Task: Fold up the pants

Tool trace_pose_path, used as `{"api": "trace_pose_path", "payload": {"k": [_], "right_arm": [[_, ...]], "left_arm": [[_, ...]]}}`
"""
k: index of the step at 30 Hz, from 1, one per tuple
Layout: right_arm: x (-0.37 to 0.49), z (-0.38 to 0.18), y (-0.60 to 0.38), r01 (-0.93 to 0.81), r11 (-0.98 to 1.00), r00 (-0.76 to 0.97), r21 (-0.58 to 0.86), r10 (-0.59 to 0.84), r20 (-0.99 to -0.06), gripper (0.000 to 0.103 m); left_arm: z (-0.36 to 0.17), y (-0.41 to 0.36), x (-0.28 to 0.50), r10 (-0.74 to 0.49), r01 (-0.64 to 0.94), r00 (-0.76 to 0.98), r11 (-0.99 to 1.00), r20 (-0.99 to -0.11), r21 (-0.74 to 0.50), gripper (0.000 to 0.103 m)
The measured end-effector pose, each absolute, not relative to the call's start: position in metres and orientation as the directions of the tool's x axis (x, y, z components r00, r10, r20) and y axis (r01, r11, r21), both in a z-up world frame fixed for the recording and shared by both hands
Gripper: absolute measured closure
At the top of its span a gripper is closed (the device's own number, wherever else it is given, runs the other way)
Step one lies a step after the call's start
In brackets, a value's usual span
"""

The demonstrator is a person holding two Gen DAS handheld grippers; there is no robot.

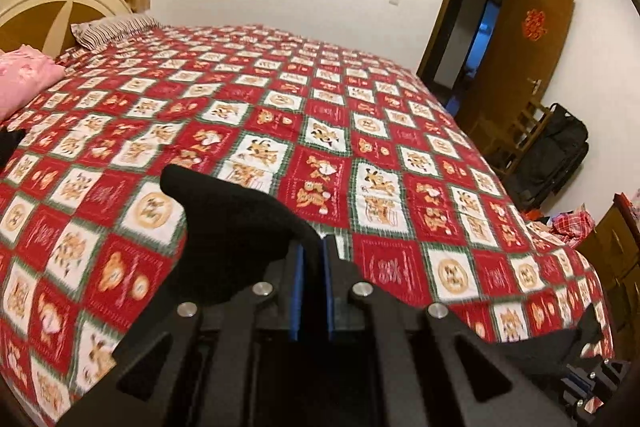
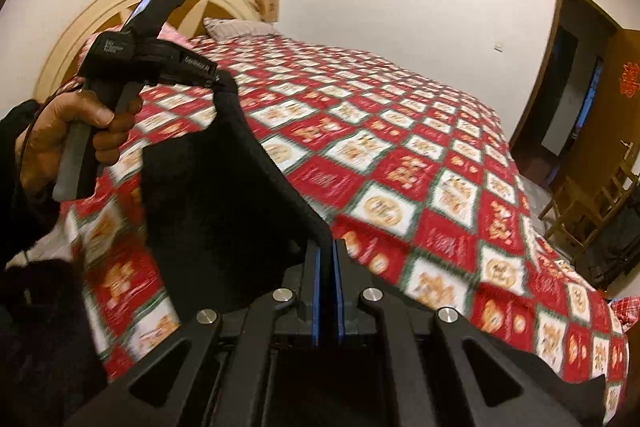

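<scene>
The black pants (image 1: 236, 227) hang in the air above the bed, held at one edge by both grippers. My left gripper (image 1: 312, 247) is shut on the pants' edge, with black cloth draping to its left. My right gripper (image 2: 326, 247) is shut on the pants (image 2: 224, 195) too; the cloth stretches from it up to the left gripper (image 2: 218, 81), which shows in the right wrist view held in a hand. The right gripper's body shows at the lower right of the left wrist view (image 1: 592, 383), with black cloth running to it.
A bed with a red patterned cover (image 1: 360, 131) fills both views. Pillows (image 1: 112, 31) and a pink blanket (image 1: 24, 79) lie by the cream headboard (image 2: 120, 11). An open brown door (image 1: 516, 43), a wooden chair (image 1: 516, 131) and a black bag (image 1: 560, 151) stand at the right.
</scene>
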State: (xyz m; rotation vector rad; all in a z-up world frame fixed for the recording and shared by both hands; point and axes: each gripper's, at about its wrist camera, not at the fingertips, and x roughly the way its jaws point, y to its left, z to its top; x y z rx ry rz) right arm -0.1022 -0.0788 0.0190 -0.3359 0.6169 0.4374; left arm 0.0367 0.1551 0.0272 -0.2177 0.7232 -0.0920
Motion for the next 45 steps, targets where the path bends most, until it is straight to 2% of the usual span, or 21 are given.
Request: {"api": "trace_pose_path", "payload": {"k": [5, 9, 20, 22, 25, 28, 30, 31, 32, 35, 40, 45], "right_arm": [[-0.128, -0.005, -0.058, -0.536, 0.832, 0.677, -0.144, 0.322, -0.661, 0.098], [-0.136, -0.030, -0.047, -0.560, 0.820, 0.632, -0.121, 0.328, -0.702, 0.098], [-0.145, -0.066, -0.027, -0.638, 0.762, 0.535, -0.112, 0.334, -0.776, 0.098], [-0.150, -0.071, -0.022, -0.672, 0.734, 0.501, -0.098, 0.354, -0.790, 0.103], [-0.150, -0.070, -0.022, -0.665, 0.739, 0.516, -0.108, 0.350, -0.782, 0.103], [-0.143, -0.044, -0.040, -0.611, 0.790, 0.566, -0.037, 0.404, -0.718, 0.103], [-0.133, -0.025, -0.050, -0.572, 0.820, 0.595, 0.022, 0.433, -0.677, 0.102], [-0.127, -0.019, -0.052, -0.560, 0.827, 0.599, 0.050, 0.446, -0.665, 0.102], [-0.120, -0.015, -0.052, -0.555, 0.828, 0.593, 0.081, 0.461, -0.660, 0.102], [-0.100, -0.017, -0.038, -0.571, 0.808, 0.520, 0.143, 0.491, -0.699, 0.101], [-0.098, -0.041, -0.015, -0.602, 0.788, 0.451, 0.126, 0.466, -0.761, 0.101], [-0.100, -0.047, -0.013, -0.615, 0.780, 0.451, 0.117, 0.469, -0.759, 0.101]], "left_arm": [[0.014, 0.171, 0.005, -0.129, -0.014, 0.758, 0.977, -0.639, -0.214, 0.094], [-0.008, 0.185, -0.009, -0.114, -0.056, 0.737, 0.972, -0.666, -0.228, 0.094], [-0.060, 0.197, -0.027, 0.001, -0.127, 0.677, 0.985, -0.736, -0.116, 0.094], [-0.064, 0.199, -0.031, 0.010, -0.134, 0.673, 0.985, -0.739, -0.109, 0.094], [-0.068, 0.201, -0.032, 0.005, -0.135, 0.662, 0.984, -0.750, -0.113, 0.092], [-0.063, 0.210, -0.032, -0.013, -0.143, 0.669, 0.979, -0.743, -0.145, 0.085], [-0.056, 0.221, -0.031, -0.034, -0.152, 0.683, 0.970, -0.730, -0.188, 0.066], [-0.053, 0.228, -0.030, -0.051, -0.157, 0.690, 0.963, -0.722, -0.217, 0.047], [-0.050, 0.233, -0.029, -0.061, -0.164, 0.696, 0.957, -0.715, -0.241, 0.034], [-0.048, 0.233, -0.022, -0.102, -0.149, 0.695, 0.948, -0.712, -0.281, 0.032], [-0.056, 0.224, -0.002, -0.107, -0.136, 0.646, 0.958, -0.756, -0.252, 0.031], [-0.068, 0.229, 0.006, -0.175, -0.173, 0.612, 0.922, -0.771, -0.347, 0.031]]}}
